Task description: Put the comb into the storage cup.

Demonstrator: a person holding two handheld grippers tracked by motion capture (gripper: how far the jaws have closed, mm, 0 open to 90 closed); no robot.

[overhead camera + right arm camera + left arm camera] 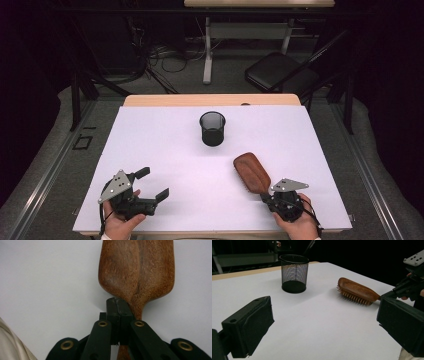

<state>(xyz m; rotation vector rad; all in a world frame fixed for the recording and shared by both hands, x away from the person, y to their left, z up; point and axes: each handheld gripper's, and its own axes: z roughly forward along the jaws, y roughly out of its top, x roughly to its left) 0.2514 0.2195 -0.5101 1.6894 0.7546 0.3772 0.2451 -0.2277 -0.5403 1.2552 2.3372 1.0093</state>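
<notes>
The right gripper (pixel 265 196) is clamped on the handle of the wooden hairbrush (pixel 252 172), which lies bristles-down, seemingly resting on the white table (pixel 165 150) at its near right; the left gripper (pixel 152 184) stands with jaws wide apart, nothing between them; a black mesh cup (pixel 212 128) stands upright farther back

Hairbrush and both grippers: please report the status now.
Right gripper shut on hairbrush handle, bristles down on the white table. Left gripper open, holding nothing. Mesh cup upright beyond the brush, path to it unobstructed.
</notes>
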